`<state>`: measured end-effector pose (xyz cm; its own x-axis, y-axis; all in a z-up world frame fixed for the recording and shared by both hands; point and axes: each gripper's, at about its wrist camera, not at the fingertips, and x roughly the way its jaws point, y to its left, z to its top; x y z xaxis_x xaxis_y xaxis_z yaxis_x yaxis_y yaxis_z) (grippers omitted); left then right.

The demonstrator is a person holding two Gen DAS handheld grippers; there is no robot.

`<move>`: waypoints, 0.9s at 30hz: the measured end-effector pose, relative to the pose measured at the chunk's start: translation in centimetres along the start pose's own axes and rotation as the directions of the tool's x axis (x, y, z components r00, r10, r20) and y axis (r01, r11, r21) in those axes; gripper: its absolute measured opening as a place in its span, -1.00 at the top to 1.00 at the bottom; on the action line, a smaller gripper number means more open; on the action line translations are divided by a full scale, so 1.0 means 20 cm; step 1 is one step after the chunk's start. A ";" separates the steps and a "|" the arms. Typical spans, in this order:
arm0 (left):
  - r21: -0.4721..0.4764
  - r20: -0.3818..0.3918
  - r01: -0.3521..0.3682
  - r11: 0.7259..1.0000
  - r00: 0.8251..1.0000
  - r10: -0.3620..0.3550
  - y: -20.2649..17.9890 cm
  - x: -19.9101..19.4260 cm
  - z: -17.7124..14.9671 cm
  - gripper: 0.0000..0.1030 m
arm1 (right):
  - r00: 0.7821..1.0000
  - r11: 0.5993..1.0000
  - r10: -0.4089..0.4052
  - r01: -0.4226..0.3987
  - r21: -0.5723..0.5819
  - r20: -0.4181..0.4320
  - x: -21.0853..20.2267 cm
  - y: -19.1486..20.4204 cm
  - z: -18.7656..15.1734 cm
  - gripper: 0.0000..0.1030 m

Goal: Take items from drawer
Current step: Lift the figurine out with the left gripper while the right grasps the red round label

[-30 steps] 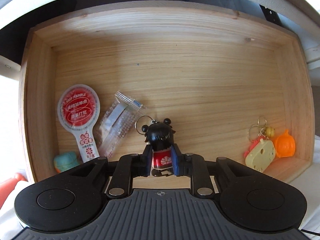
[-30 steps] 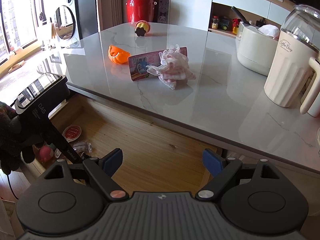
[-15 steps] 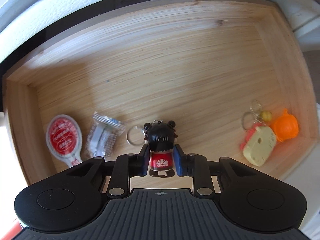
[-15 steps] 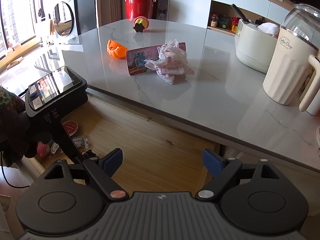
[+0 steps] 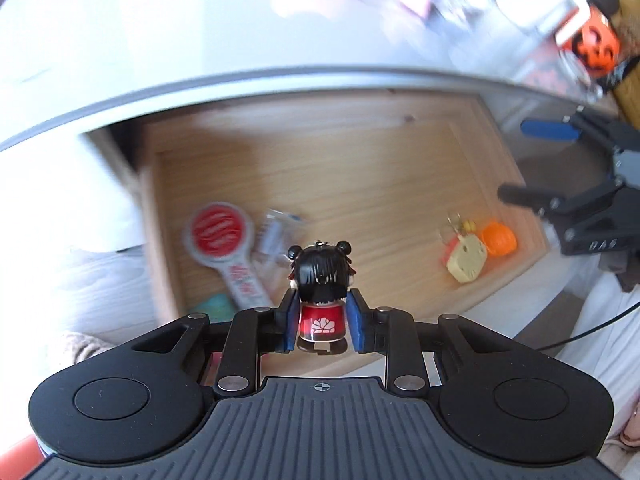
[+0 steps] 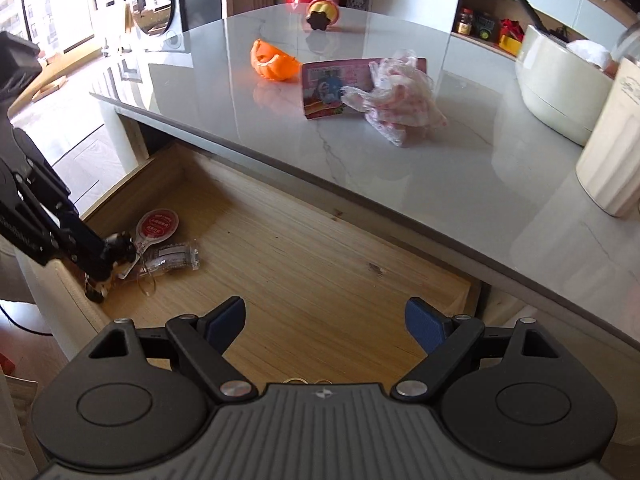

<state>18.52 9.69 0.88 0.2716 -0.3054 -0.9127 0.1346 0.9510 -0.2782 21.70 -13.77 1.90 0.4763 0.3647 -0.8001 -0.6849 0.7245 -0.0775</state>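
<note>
**Doll keychain held above the open drawer**

In the left wrist view the left gripper (image 5: pixel 322 326) is clamped on a small doll keychain (image 5: pixel 321 292) with black hair and a red body, its blue pads pressing both sides of the red torso. The doll sits at lower centre of the frame, above the wooden drawer (image 5: pixel 360 168) rather than on its floor. The grey countertop (image 5: pixel 160 40) edge runs across the upper half, overhanging the drawer's back part. The picture is blurred.

On the drawer floor, a red and white round tag (image 5: pixel 224 236) lies at centre left with a clear plastic packet (image 5: pixel 276 232) just beside it, and a teal object (image 5: pixel 216 304) near the left wall. At the right, a cheese-shaped keychain (image 5: pixel 466 258) touches an orange toy (image 5: pixel 498 238) close to the right wall. The wide middle of the floor between these groups is bare wood.

In the right wrist view the right gripper (image 6: pixel 326 324) hangs over the drawer's near edge with its blue pads spread wide apart and nothing between them. On the countertop in the upper frame lie an orange shell (image 6: pixel 274 60), a pink card (image 6: pixel 334 88) and a crumpled plastic bag (image 6: pixel 400 100), all back from the counter edge, with open stone in front of them
</note>
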 end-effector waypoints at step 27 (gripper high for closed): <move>-0.333 0.337 0.221 0.917 0.936 -0.103 0.54 -0.26 -0.06 0.45 | 0.945 0.898 0.272 -0.317 -0.305 -0.181 0.93 0.84 0.39 -0.31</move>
<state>17.36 21.71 2.24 0.5616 -0.3996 -0.7246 -0.1340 0.8202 -0.5562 23.35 9.66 -9.72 0.1642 0.4356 -0.8850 -0.9341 0.3570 0.0023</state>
